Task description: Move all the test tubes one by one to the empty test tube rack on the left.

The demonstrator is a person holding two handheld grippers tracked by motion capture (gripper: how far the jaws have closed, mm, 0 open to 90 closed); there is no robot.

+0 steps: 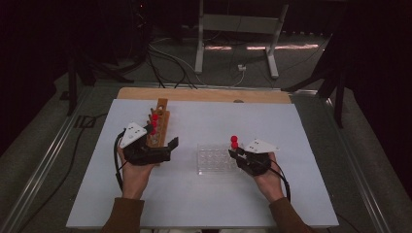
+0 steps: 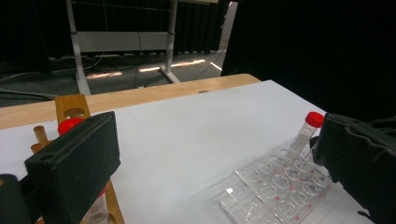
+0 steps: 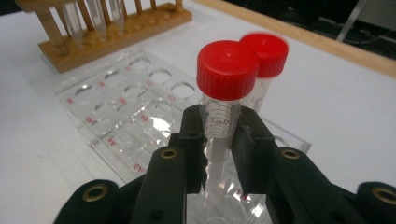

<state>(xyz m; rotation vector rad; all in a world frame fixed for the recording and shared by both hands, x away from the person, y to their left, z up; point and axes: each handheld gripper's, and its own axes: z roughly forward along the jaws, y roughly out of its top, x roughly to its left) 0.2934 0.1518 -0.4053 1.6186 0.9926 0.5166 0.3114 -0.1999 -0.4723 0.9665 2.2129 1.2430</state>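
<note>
Right hand-held gripper (image 3: 219,140) clamped a red-capped tube (image 3: 223,88) upright over the clear rack (image 3: 116,126), second tube (image 3: 266,60) just behind; left hand-held gripper (image 1: 158,145) stood open beside the wooden rack (image 1: 160,121) on the table (image 1: 204,204).

You are working over a white board (image 1: 194,204) lying on a wooden table (image 1: 204,94), with cables (image 1: 167,60) trailing across the floor beyond.

White table (image 1: 194,204) bears wooden rack (image 1: 160,127), clear tray (image 1: 211,159).
</note>
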